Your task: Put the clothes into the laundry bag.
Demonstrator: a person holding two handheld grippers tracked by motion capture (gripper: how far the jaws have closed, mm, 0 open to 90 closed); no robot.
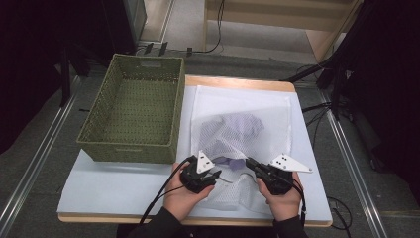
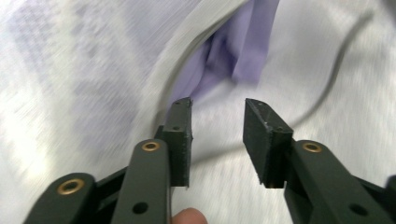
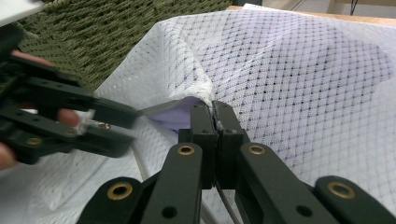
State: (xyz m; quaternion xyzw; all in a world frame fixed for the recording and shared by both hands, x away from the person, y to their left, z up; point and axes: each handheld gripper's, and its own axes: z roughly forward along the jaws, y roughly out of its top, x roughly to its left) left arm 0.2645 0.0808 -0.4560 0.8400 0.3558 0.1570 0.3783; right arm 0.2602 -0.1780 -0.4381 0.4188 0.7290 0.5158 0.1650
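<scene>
**Mesh bag pinched at its mouth, purple cloth showing**

The white mesh bag point(image 1: 241, 124) lies flat on the pale sheet point(image 1: 109, 186) that covers the table, just right of the green woven basket point(image 1: 133, 111). Its diamond netting is see-through, so the purple cloth point(image 1: 237, 131) inside shows as a crumpled lilac patch near the middle. At the near edge the bag's mouth gapes, and a fold of the cloth pokes out there point(image 2: 243, 46).

The right gripper point(image 3: 214, 109) has its jaws pressed together on the rim of the bag's mouth, lifting the mesh into a small peak. The hand that holds it rests low on the near edge of the table, with the gripper pointing inward to the left.

The left gripper point(image 2: 217, 119) points at the same opening from the other side. Its jaws stand apart with nothing between them; the pads touch neither mesh nor cloth.
</scene>
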